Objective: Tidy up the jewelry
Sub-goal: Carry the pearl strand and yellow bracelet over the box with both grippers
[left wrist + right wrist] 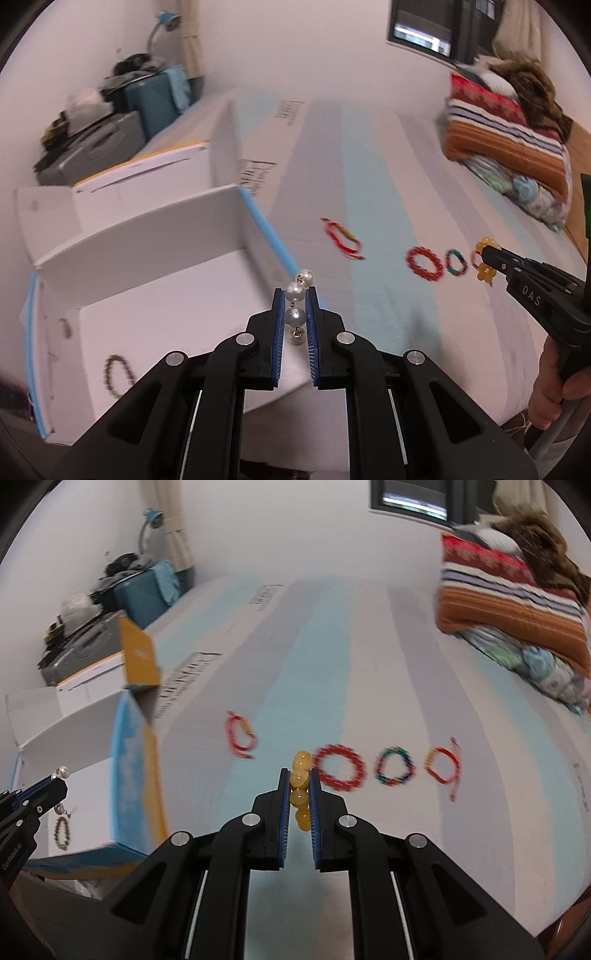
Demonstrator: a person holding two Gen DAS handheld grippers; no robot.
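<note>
Pearl bracelet (297, 306) sits pinched in my left gripper (295, 314) above the white box (147, 236)'s edge; my right gripper (299, 797) clamps a yellow bead bracelet (301, 779). Red (340, 771), multicoloured (394, 771) and cord bracelets (240, 734) lie blurred on the striped mattress (332, 646). Inside the box one dark bracelet (118, 374) is smeared, hard to read.

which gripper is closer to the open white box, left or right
Left. The left gripper, shut on a pearl bracelet, hangs over the white box edge. The right gripper, holding a yellow bead bracelet, is out over the bed beside the box.
</note>
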